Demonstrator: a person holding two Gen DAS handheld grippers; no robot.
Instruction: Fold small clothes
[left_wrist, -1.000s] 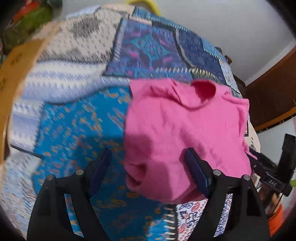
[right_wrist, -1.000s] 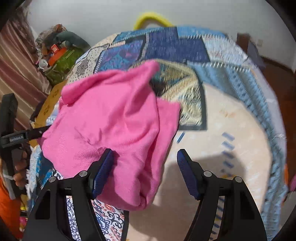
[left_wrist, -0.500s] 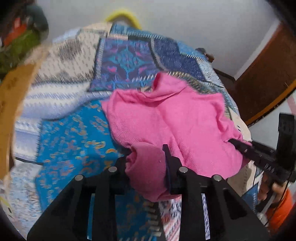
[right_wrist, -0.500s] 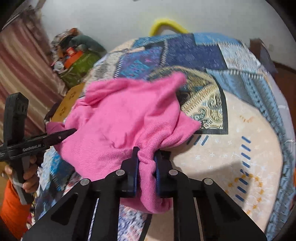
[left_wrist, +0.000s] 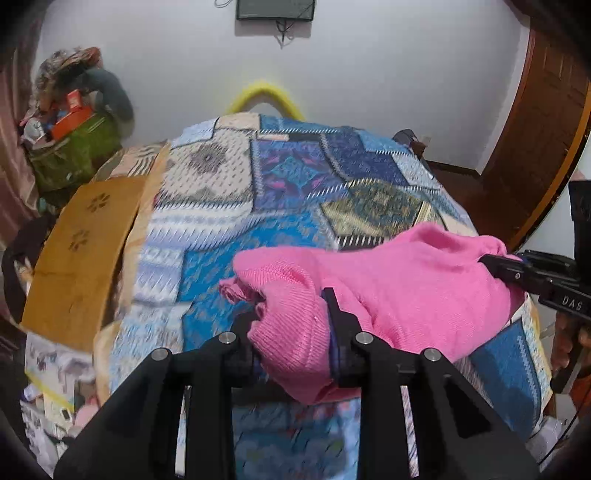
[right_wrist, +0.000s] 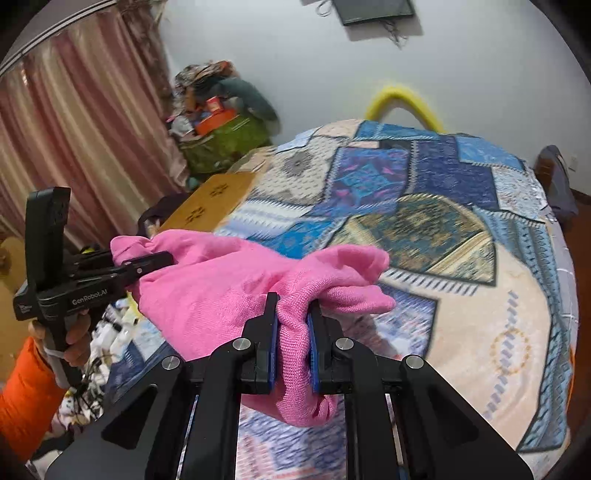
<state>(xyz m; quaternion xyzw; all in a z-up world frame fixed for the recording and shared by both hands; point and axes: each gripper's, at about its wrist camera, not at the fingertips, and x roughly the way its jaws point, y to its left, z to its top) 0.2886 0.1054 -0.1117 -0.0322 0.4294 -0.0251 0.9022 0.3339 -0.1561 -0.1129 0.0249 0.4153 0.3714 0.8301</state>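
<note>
A small pink knit garment (left_wrist: 399, 280) hangs bunched between my two grippers, lifted above the patchwork bed cover (left_wrist: 295, 177). My left gripper (left_wrist: 291, 314) is shut on one bunched end of it. My right gripper (right_wrist: 291, 306) is shut on the other end (right_wrist: 295, 332). In the left wrist view the right gripper (left_wrist: 517, 273) shows at the far right, clamped on the cloth. In the right wrist view the left gripper (right_wrist: 147, 260) shows at the left, clamped on the garment (right_wrist: 221, 280). The cloth sags between them with loose folds hanging below.
The bed cover (right_wrist: 443, 221) fills the middle. A brown mat (left_wrist: 85, 251) lies at its left edge. A green bag (left_wrist: 70, 155) with clutter stands by the wall, near pink curtains (right_wrist: 74, 129). A yellow hoop (left_wrist: 264, 96) is behind the bed, a wooden door (left_wrist: 535, 147) at right.
Both grippers went from open to shut on the pink garment, then lifted it off the bed and tilted up, so the wall and room now show.
</note>
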